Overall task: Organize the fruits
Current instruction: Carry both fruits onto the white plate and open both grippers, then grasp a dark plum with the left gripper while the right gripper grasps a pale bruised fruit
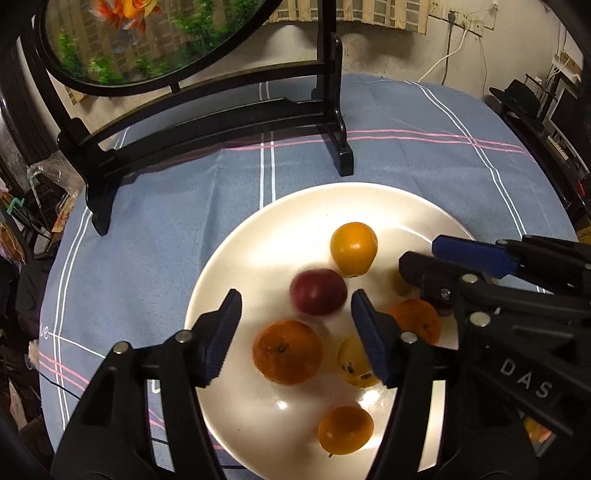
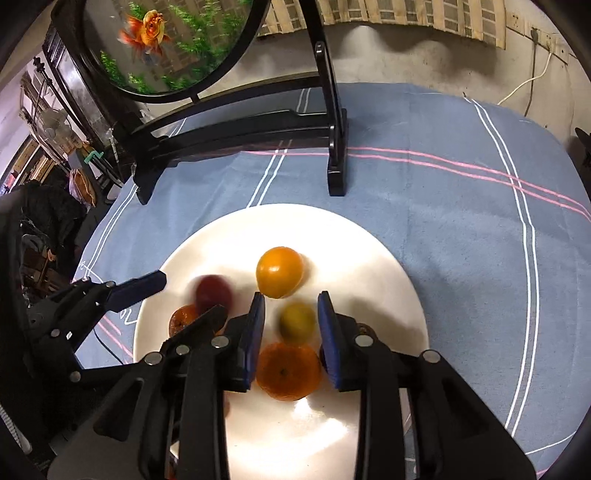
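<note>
A white plate [image 1: 229, 280] on the blue cloth holds several fruits. In the left wrist view a blurred red plum [image 1: 318, 291] lies just beyond my open left gripper [image 1: 295, 306], with an orange-yellow fruit [image 1: 354, 248] behind it, a mandarin [image 1: 287, 351] between the fingers, and a spotted yellow fruit [image 1: 352, 363]. My right gripper [image 2: 291, 308] is open over the plate [image 2: 369, 258]; a blurred yellow-green fruit [image 2: 297, 322] and a mandarin [image 2: 288, 371] sit between its fingers. The plum [image 2: 213, 293] shows blurred at its left.
A black wooden stand [image 1: 207, 122] with a round goldfish panel [image 1: 147, 33] stands at the back of the table, just behind the plate. The blue striped tablecloth [image 2: 461, 229] stretches to the right. Clutter lies off the table's left edge.
</note>
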The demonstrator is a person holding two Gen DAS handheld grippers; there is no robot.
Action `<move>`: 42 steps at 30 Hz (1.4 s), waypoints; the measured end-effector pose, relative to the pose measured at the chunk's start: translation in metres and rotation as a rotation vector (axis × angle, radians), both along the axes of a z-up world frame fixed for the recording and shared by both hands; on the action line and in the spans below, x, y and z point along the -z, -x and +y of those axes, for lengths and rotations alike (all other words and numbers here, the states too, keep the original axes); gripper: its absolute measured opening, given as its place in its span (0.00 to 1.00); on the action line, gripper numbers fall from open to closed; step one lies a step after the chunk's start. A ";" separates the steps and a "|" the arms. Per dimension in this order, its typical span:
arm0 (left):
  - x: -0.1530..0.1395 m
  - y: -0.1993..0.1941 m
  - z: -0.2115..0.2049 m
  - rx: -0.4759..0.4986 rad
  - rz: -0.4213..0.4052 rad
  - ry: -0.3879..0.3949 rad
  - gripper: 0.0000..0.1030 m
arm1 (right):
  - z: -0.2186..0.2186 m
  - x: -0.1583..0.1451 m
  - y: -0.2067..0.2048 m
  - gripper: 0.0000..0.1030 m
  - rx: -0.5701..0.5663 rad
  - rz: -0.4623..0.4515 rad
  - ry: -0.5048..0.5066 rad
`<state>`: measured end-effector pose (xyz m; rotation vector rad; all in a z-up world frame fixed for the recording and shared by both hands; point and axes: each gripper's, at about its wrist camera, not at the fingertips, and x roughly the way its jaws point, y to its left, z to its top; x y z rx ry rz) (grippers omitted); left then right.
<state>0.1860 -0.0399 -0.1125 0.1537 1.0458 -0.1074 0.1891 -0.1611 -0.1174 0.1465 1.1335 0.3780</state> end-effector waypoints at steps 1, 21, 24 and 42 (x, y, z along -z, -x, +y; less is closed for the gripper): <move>-0.002 0.001 0.001 -0.001 -0.002 0.002 0.61 | 0.000 -0.002 0.001 0.29 0.002 -0.003 0.001; -0.123 0.111 0.006 0.067 -0.221 0.058 0.65 | -0.044 -0.161 0.137 0.59 0.017 -0.371 -0.028; -0.129 0.137 0.007 0.083 -0.241 0.062 0.70 | -0.047 -0.162 0.170 0.59 0.015 -0.417 0.025; 0.019 0.274 0.024 0.158 0.143 0.097 0.76 | -0.098 0.022 0.321 0.59 0.126 0.001 0.128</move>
